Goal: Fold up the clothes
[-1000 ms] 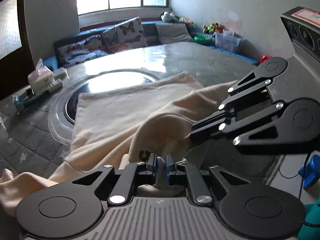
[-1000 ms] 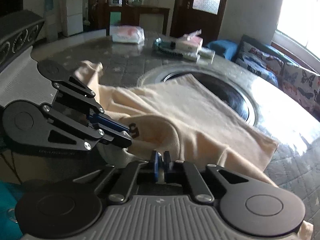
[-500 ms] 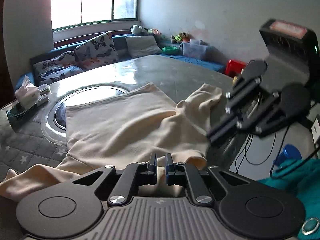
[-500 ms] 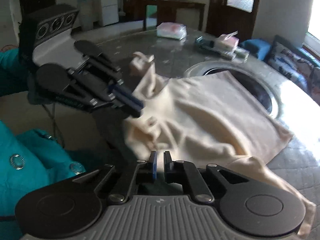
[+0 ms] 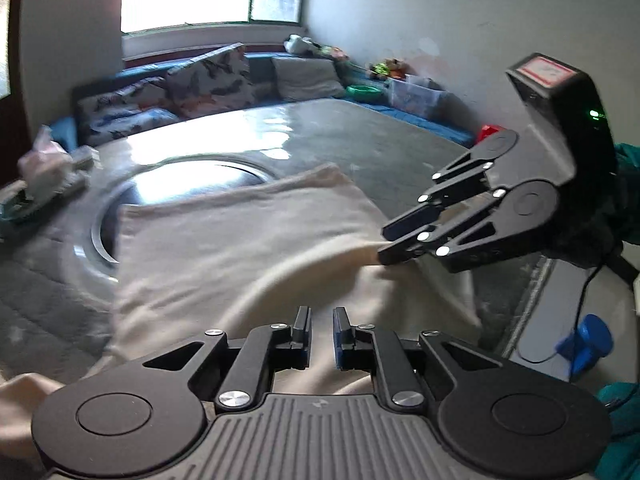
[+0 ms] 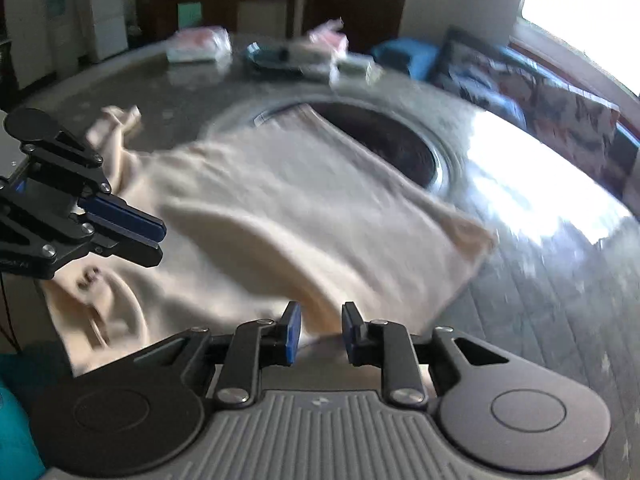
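The cream garment [image 5: 248, 248] lies spread over the table [image 5: 320, 136], its far edge reaching onto the round recess [image 5: 188, 184] set in the tabletop; I place everything from that recess. Left of it sit a tissue pack [image 5: 44, 164] and small clutter, well apart from the cloth. On the near side of the recess, my left gripper [image 5: 319, 330] hovers over the garment's near fold with its jaws a narrow slit apart and no cloth pinched between them. Further right, my right gripper [image 6: 316, 330] has its jaws opening, with a ridge of fabric running up between the pads but no longer pressed; in the left view its tips sit at a raised peak of cloth. My worry: the fabric may cling to the blue pads as I pull away, dragging the fresh fold open. The near hem also hangs over the table edge, so its weight could slide the garment toward me
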The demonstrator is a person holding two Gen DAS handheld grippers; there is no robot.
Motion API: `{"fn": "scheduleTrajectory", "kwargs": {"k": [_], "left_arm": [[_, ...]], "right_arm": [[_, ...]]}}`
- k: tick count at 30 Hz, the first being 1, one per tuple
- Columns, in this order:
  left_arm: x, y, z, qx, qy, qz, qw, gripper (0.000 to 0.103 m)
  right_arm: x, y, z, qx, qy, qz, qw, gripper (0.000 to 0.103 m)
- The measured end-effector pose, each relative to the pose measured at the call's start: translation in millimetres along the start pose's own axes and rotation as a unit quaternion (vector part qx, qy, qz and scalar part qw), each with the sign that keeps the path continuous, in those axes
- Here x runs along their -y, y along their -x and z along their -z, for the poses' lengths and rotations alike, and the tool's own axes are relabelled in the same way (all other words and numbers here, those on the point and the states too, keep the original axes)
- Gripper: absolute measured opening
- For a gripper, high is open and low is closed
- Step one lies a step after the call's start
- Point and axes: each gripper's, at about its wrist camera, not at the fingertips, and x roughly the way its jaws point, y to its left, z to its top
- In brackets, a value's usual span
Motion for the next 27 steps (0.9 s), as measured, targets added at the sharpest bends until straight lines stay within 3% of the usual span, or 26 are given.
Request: {"fn": "scheduleTrajectory", "kwargs": {"k": [9, 14, 20, 24, 27], "left_arm": [[30.2, -21.5, 11.0, -0.045, -0.059, 0.085, 0.9936, 0.012], [31.6, -25.4, -0.8, -0.03, -0.058, 0.088, 0.9939, 0.019], [36.6, -47.5, -9.5, -0.039, -0.049, 0.102, 0.9929, 0.021], [44.6, -52.2, -5.5, -0.057, -0.06, 0.131, 0.9879, 0.021], [41.7, -51.0, -7.5, -0.06, -0.059, 0.134, 0.9874, 0.021]], "right_arm": [[2.1, 26.1, 24.8, -0.038, 0.002, -0.019, 0.999, 0.022], [37.0, 31.7, 3.9, 0.004, -0.051, 0.01, 0.999, 0.025], [93.4, -2.0, -21.6, 0.024, -0.126, 0.042, 0.991, 0.028], [122.7, -31.1, -30.4, 0.02, -0.169, 0.037, 0.985, 0.028], [136.6, -50.5, -34.6, 0.015, -0.184, 0.034, 0.982, 0.027]]}}
